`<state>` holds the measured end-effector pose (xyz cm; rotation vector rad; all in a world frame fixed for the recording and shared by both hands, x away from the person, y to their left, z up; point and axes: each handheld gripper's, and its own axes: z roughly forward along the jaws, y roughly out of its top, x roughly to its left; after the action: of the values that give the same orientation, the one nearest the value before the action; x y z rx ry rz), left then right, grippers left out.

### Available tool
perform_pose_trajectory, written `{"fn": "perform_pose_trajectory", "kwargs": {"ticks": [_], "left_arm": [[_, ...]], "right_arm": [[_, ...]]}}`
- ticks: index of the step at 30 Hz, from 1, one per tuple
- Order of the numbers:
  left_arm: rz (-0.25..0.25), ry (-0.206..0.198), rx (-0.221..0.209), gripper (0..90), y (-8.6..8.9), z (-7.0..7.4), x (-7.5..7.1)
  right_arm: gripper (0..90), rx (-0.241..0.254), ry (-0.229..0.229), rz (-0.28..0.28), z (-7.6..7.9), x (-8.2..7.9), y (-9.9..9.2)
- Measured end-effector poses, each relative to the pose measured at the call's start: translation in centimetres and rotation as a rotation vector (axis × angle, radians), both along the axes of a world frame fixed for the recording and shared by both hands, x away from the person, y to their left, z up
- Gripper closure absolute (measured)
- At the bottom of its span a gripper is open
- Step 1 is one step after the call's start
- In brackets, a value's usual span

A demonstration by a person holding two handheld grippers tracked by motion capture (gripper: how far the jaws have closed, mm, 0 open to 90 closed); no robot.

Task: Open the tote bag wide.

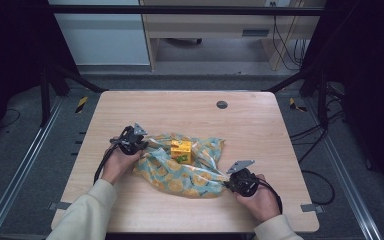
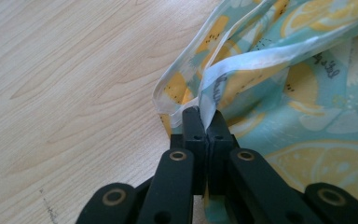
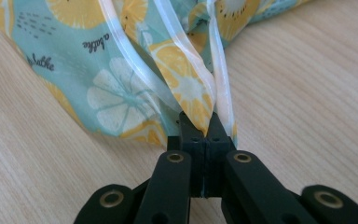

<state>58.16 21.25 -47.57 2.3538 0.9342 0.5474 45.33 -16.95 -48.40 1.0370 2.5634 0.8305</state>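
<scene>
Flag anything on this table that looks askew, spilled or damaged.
Nothing stands out. The lemon-print cloth is crumpled because the left gripper and right gripper pinch opposite edges; the yellow box sits upright on it.

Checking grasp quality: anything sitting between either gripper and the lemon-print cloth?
Nothing visible. The left gripper and right gripper are each shut directly on a hem of the lemon-print cloth. The yellow carton sits mid-cloth, away from both.

Evenly lit from above, soft faint shadows on the table (image 1: 130, 210); dark far left and right; close views slightly soft.
</scene>
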Motion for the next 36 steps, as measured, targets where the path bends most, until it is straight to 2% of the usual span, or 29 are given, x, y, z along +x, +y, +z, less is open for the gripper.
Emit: {"fn": "perform_pose_trajectory", "kwargs": {"ticks": [2,3,6,7,8,15,16,17,20,23,27,33,36], "left_arm": [[0.006,-0.009,-0.010,82.9,0.1,0.2,-0.2],[0.006,-0.010,-0.015,81.2,0.2,0.4,-0.3],[0.001,-0.020,-0.023,79.0,0.2,0.6,-0.6],[-0.004,-0.027,-0.025,75.2,0.1,0.8,-0.7],[-0.004,-0.027,-0.025,73.0,0.1,0.8,-0.7],[-0.010,-0.042,-0.031,64.0,-0.1,1.5,-1.2],[-0.011,-0.045,-0.025,59.4,-0.2,1.6,-1.4],[-0.013,-0.046,-0.019,59.4,-0.3,1.6,-1.4],[-0.008,-0.049,-0.015,50.7,-0.3,1.6,-1.5],[-0.001,-0.050,-0.030,40.8,-0.2,1.7,-1.5],[0.007,-0.056,-0.053,27.4,0.0,2.1,-1.7],[0.006,-0.063,-0.100,18.3,0.0,3.1,-2.0],[-0.005,-0.068,-0.116,15.7,-0.1,3.9,-2.3]], "right_arm": [[84.6,0.035,-0.018,0.003,0.2,-0.1,0.1],[80.9,0.052,-0.043,0.007,0.4,0.0,0.2],[77.2,0.063,-0.056,0.004,0.5,0.0,0.4],[73.3,0.067,-0.061,0.004,0.6,0.0,0.5],[73.3,0.067,-0.061,0.004,0.6,0.0,0.5],[58.9,0.077,-0.095,-0.008,0.9,0.0,0.8],[56.7,0.077,-0.105,-0.013,0.9,0.0,0.9],[54.1,0.077,-0.105,-0.013,0.9,0.0,0.9],[42.8,0.074,-0.120,-0.020,0.9,0.0,1.0],[31.1,0.079,-0.129,-0.026,1.0,0.0,1.1],[21.5,0.094,-0.141,-0.034,1.1,-0.1,1.2],[9.1,0.132,-0.158,-0.038,1.8,-0.2,1.2],[7.8,0.159,-0.155,-0.031,2.3,-0.2,1.2]]}}
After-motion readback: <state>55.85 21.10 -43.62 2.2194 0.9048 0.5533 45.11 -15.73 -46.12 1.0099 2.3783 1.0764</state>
